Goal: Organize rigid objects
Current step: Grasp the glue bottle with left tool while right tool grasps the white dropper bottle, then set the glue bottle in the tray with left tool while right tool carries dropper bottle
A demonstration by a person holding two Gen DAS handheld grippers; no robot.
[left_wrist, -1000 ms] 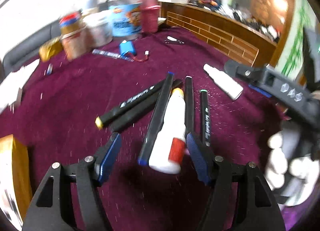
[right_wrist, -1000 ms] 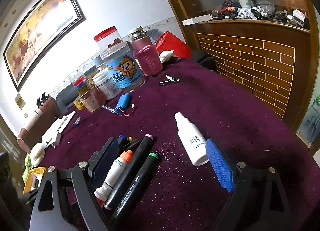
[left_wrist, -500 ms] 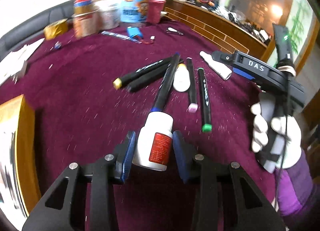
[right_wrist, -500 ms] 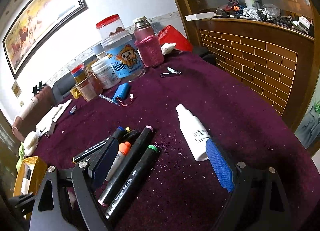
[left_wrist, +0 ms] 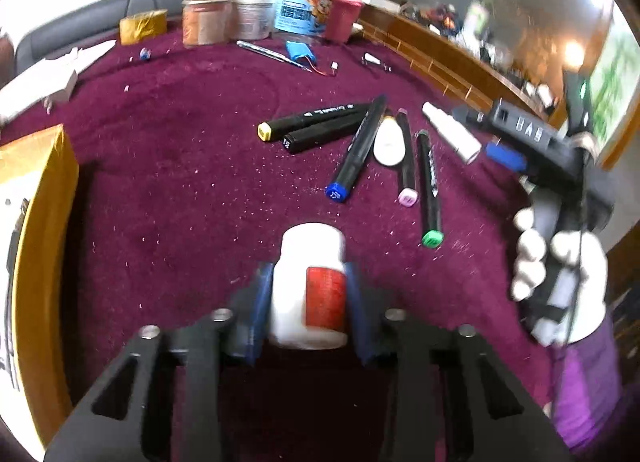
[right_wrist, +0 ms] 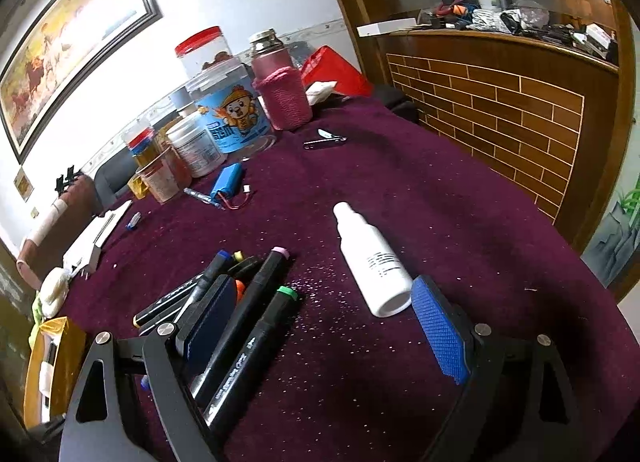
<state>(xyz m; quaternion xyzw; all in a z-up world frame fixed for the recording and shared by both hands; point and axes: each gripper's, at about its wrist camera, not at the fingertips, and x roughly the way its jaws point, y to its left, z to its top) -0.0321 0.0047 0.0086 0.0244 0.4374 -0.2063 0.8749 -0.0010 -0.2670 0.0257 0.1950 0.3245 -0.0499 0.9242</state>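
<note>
L gripper (left_wrist: 308,302) clamped on glue bottle (left_wrist: 310,286), R gripper (right_wrist: 324,326) wide open/empty, white bottle (right_wrist: 370,258) just ahead, axis pointing away.

Open maroon tablecloth (left_wrist: 180,190) lies ahead-left of the left gripper (left_wrist: 308,298), whose jaws are filled by a white bottle with red label (left_wrist: 310,286). Yellow box (left_wrist: 38,254) walls off the left edge. Ahead-right, a fan of markers (left_wrist: 352,150) with a white glue bottle (left_wrist: 388,140) among them blocks the centre. Right gripper (right_wrist: 320,326), jaws wide, hangs over the markers' near ends; white spray bottle (right_wrist: 372,258) lies just beside its right finger. Bare cloth right of that bottle runs to the table edge. Jars (right_wrist: 224,114), battery pack (right_wrist: 226,182) and nail clipper (right_wrist: 324,140) crowd the far side.
</note>
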